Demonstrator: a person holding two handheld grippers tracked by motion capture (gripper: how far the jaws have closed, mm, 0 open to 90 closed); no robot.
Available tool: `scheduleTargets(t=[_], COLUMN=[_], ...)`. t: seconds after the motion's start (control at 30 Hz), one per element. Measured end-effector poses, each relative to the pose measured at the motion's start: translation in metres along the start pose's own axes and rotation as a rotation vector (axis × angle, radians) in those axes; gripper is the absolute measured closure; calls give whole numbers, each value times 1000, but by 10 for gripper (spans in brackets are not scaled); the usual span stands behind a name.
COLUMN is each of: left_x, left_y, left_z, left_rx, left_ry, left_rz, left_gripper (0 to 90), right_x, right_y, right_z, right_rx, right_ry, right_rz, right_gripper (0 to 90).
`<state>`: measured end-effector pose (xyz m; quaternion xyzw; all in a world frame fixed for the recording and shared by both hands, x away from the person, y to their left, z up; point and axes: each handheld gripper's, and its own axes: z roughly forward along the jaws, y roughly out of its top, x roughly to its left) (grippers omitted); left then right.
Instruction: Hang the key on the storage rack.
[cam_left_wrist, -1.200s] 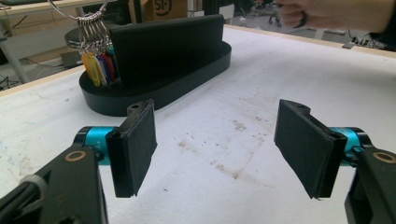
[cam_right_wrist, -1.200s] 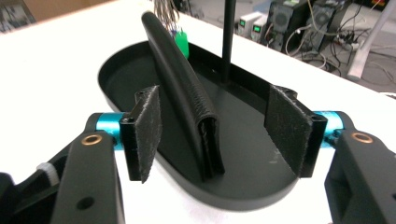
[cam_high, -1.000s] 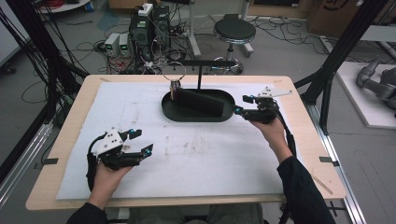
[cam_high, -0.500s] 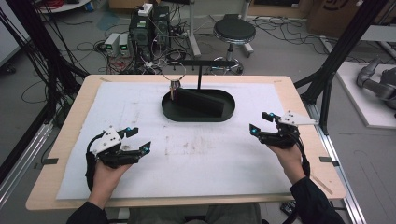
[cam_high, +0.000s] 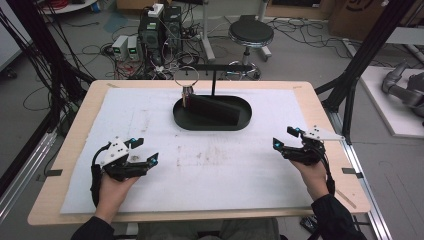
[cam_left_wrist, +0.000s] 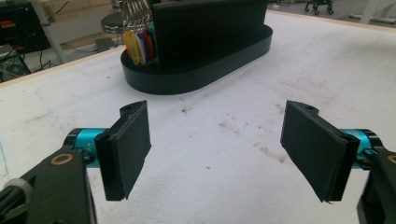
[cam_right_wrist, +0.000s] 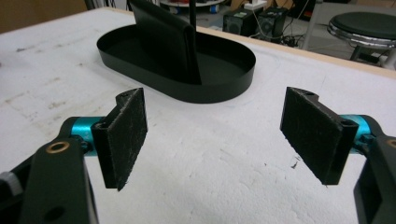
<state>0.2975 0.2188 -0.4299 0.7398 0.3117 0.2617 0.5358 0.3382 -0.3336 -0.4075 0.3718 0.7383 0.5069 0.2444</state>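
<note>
— How are the jaws set?

— Both pairs have just been opened wide; nothing is held in the left gripper or the right gripper.

— Where is the key ring found?

— Hung at the left end of the black oval stand, at about one o'clock from the left gripper, eleven o'clock from the right. The stand's long axis runs nine to three. The left gripper is judged nearer.

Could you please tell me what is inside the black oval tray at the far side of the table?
Inside the black oval tray stands an upright black divider panel. At its left end, a ring of coloured key tags hangs down. The panel hides the floor behind it.
</note>
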Motion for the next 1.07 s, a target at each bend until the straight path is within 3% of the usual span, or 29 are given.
scheduleTargets(t=[0.4, 1.07], left_x=[0, 1], left_y=[-4, -5], left_z=[0, 0], left_rx=[17, 27], left_ry=[17, 39], left_rz=[8, 34], left_gripper=[230, 229], right_x=[-7, -7], right_y=[-2, -4], right_z=[1, 6], right_rx=[15, 54], right_ry=[-18, -15], right_rz=[31, 22], right_gripper=[219, 217])
